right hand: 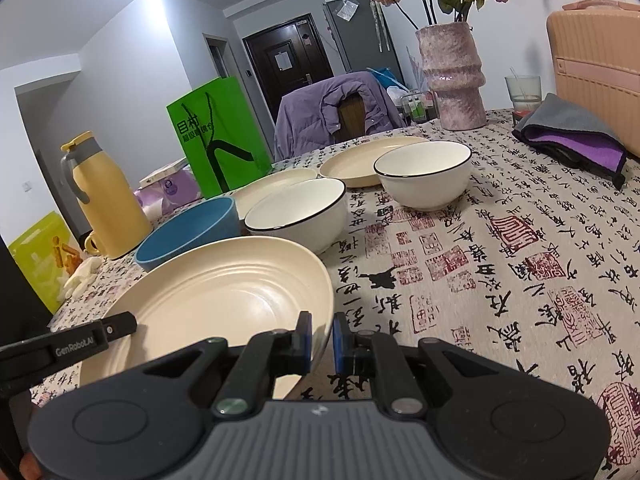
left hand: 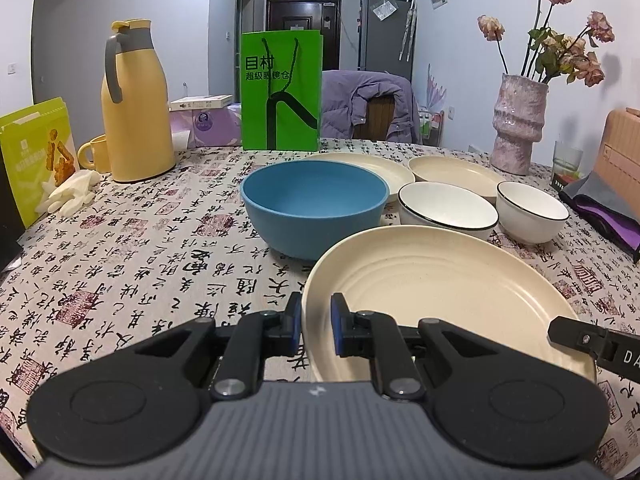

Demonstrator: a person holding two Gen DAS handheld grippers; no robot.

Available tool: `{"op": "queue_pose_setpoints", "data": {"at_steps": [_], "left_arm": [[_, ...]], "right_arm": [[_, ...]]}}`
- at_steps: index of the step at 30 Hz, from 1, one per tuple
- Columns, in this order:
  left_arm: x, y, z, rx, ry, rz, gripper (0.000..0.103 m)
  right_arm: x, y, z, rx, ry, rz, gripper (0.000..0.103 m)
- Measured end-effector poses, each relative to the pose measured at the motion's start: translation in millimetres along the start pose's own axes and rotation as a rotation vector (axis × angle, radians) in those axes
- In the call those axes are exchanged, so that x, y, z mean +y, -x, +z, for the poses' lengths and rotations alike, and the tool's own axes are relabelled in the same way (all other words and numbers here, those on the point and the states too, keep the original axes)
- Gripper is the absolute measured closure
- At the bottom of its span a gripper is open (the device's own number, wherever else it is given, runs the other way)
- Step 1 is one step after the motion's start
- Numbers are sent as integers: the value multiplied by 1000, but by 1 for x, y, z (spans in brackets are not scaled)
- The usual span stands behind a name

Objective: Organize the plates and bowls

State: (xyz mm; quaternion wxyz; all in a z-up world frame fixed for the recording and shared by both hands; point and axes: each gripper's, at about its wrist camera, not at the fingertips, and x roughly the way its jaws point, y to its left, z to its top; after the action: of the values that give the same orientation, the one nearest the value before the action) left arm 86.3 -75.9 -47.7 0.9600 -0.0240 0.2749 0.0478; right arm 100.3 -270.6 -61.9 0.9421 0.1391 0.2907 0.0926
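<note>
A ribbed cream plate [left hand: 440, 300] [right hand: 224, 292] lies nearest on the patterned tablecloth. My left gripper [left hand: 316, 314] is shut on its left rim, one pad inside and one outside. My right gripper [right hand: 323, 330] is shut on the opposite rim in the same way; its finger [left hand: 580, 338] shows at the plate's far side in the left wrist view. Behind the plate stand a blue bowl [left hand: 314, 208] [right hand: 188, 232] and two white black-rimmed bowls [left hand: 448, 208] [left hand: 532, 210]. Two more cream plates [left hand: 360, 168] [left hand: 452, 172] lie farther back.
A yellow thermos [left hand: 134, 108], a yellow mug [left hand: 94, 154] and white gloves [left hand: 70, 194] sit at the left. A green paper bag [left hand: 280, 90] stands at the back, a pink vase [left hand: 518, 120] with dried flowers at the right, with a folded grey-purple cloth [right hand: 572, 136] nearby.
</note>
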Motion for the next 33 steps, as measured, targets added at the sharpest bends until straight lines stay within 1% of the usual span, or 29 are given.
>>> {"op": "queue_pose_setpoints", "data": {"at_steps": [33], "left_arm": [[-9,-20,-10,64,-18,5,88]], "right_arm": [[-14,-16,-9,44,-17,-17,92]]}}
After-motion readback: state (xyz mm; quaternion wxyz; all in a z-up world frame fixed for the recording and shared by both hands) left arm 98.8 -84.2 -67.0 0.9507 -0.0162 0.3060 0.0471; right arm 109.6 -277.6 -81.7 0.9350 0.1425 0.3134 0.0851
